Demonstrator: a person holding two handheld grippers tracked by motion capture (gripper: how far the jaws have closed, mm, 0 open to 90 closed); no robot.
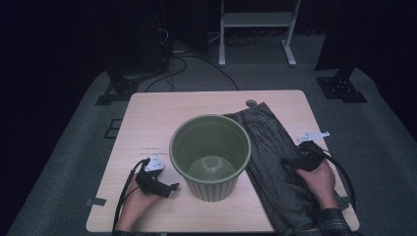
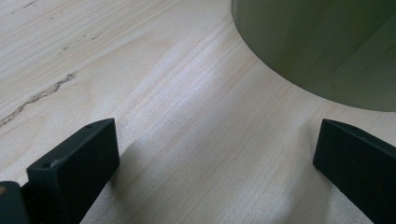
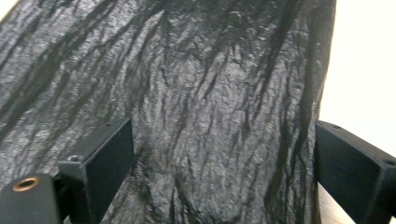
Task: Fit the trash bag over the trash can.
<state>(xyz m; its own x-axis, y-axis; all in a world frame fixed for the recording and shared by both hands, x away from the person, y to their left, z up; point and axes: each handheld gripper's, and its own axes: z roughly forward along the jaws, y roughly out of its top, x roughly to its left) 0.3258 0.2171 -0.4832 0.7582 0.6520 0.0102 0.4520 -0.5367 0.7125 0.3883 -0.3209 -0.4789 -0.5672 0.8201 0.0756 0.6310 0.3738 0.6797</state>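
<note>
An olive green bin (image 1: pixel 210 155) stands upright and empty in the middle of the table; its ribbed wall (image 2: pixel 322 46) fills the top right of the left gripper view. A crinkled black plastic bag (image 1: pixel 275 162) lies flat on the table to the bin's right. My left gripper (image 1: pixel 169 188) rests low on the bare wood just left of the bin's base, open, with nothing between its jaws (image 2: pixel 217 154). My right gripper (image 1: pixel 287 161) hovers over the bag's right part, open, jaws spread wide above the wrinkled plastic (image 3: pixel 219 102).
The wooden table (image 1: pixel 147 118) has bare wood at its left and back. A small white label (image 1: pixel 312 134) lies near the right edge, beyond the right hand. A white stand (image 1: pixel 255 24), cables and dark equipment sit on the floor behind.
</note>
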